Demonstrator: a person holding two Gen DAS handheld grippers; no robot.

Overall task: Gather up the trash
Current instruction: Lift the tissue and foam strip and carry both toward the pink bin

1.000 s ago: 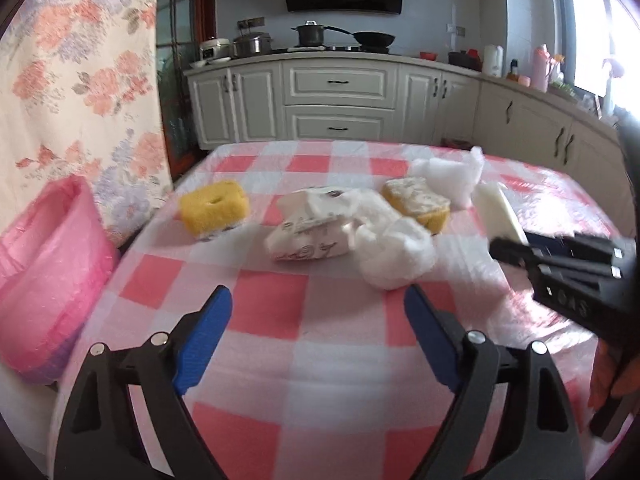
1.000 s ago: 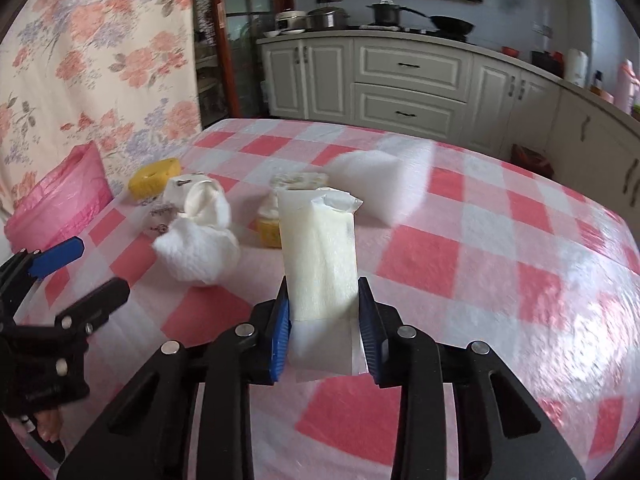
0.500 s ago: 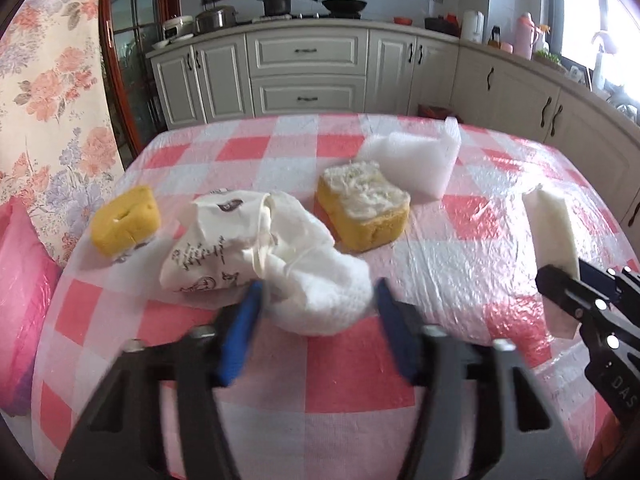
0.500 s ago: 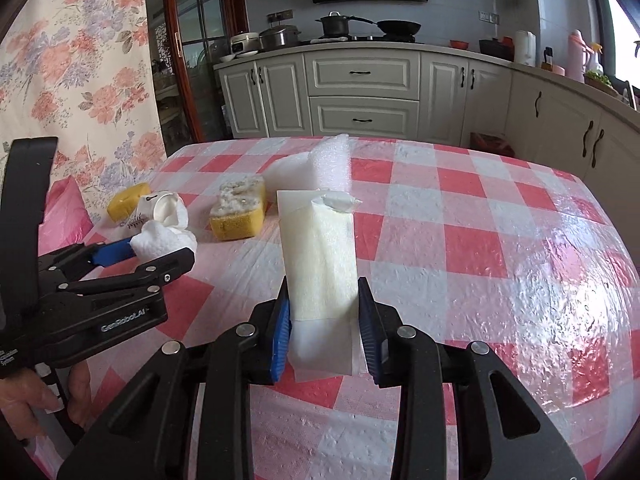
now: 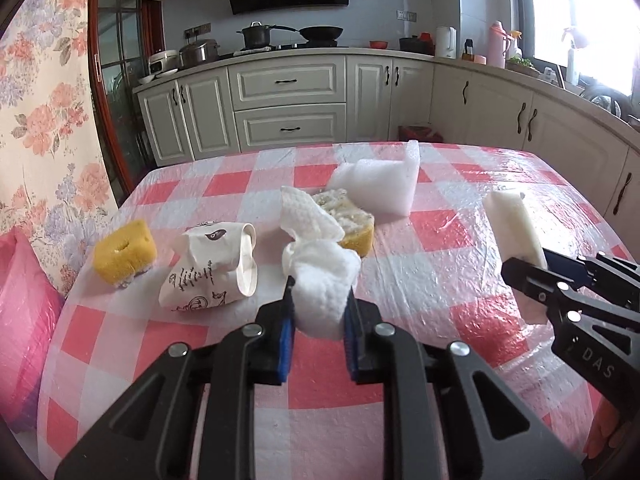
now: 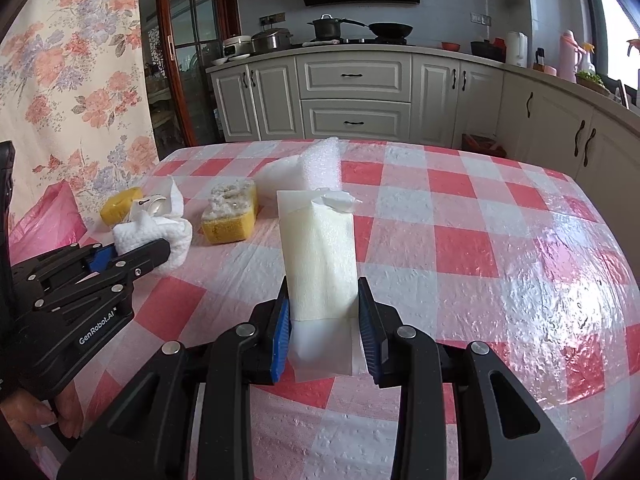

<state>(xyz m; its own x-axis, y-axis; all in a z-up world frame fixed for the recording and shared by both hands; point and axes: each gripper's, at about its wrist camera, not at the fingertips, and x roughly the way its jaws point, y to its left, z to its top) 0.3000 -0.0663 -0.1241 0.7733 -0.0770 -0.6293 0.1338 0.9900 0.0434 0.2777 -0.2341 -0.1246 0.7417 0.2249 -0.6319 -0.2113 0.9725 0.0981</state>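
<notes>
My left gripper [image 5: 318, 312] is shut on a crumpled white paper towel [image 5: 320, 280] over the checked table; it also shows in the right wrist view [image 6: 160, 236]. My right gripper [image 6: 324, 316] is shut on a white foam wrapper [image 6: 318, 256], held upright; it also shows at the right of the left wrist view [image 5: 516, 228]. On the table lie a crushed printed paper cup [image 5: 212, 268], a yellow sponge [image 5: 124, 250], a dirty yellow sponge [image 5: 352, 220] and a white foam sheet [image 5: 380, 184]. A pink trash bag [image 5: 20, 312] hangs at the table's left edge.
The table [image 5: 420, 288] has a red-and-white checked cloth under clear plastic. A floral curtain [image 5: 44, 112] hangs at the left. White kitchen cabinets [image 5: 288, 108] stand beyond the table's far edge.
My left gripper has moved forward and closed on the paper towel, which now stands lifted between its fingers. My right gripper keeps hold of the foam wrapper.
</notes>
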